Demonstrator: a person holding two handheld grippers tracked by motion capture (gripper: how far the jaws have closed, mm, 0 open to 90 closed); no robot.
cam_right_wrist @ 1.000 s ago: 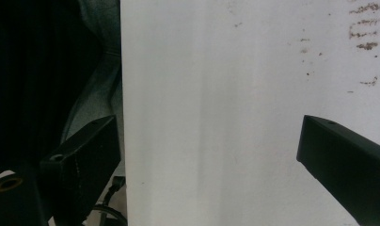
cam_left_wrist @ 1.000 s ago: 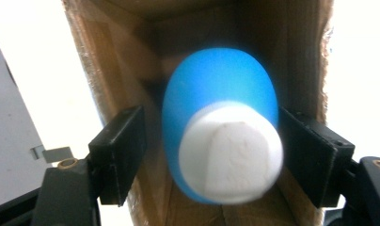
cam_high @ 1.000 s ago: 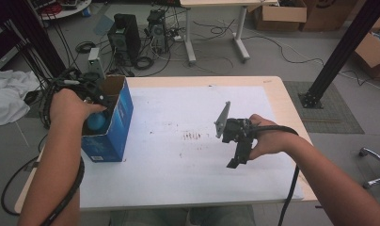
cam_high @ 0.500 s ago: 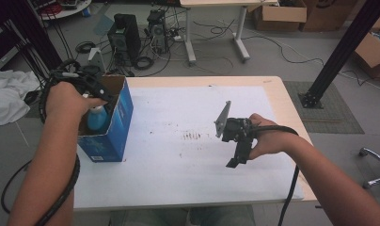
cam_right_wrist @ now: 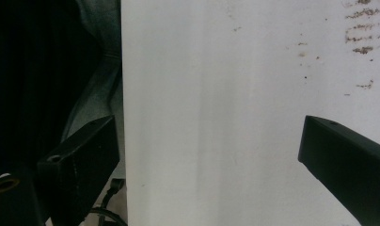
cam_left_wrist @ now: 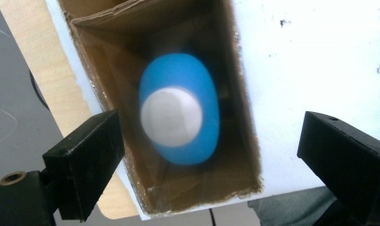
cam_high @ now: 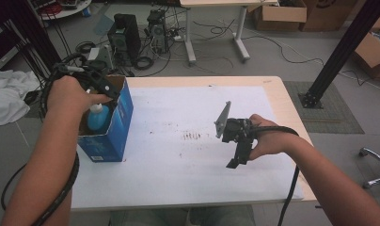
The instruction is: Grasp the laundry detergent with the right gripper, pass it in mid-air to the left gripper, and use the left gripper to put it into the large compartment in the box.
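Risen since a second ago: left gripper [cam_high: 96, 84], jaws spread wide, grasping nothing, above open blue cardboard box [cam_high: 114, 129] at table's left edge. Blue plastic bottle with white cap [cam_left_wrist: 178, 115]: upright inside box. Right gripper [cam_high: 237, 149]: jaws released, empty, over white table sheet [cam_high: 178, 160], right of centre.

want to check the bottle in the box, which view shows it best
The left gripper view: it looks straight down into the open box at the blue bottle and its white cap, though blurred. The high view shows just its top beside the left hand.
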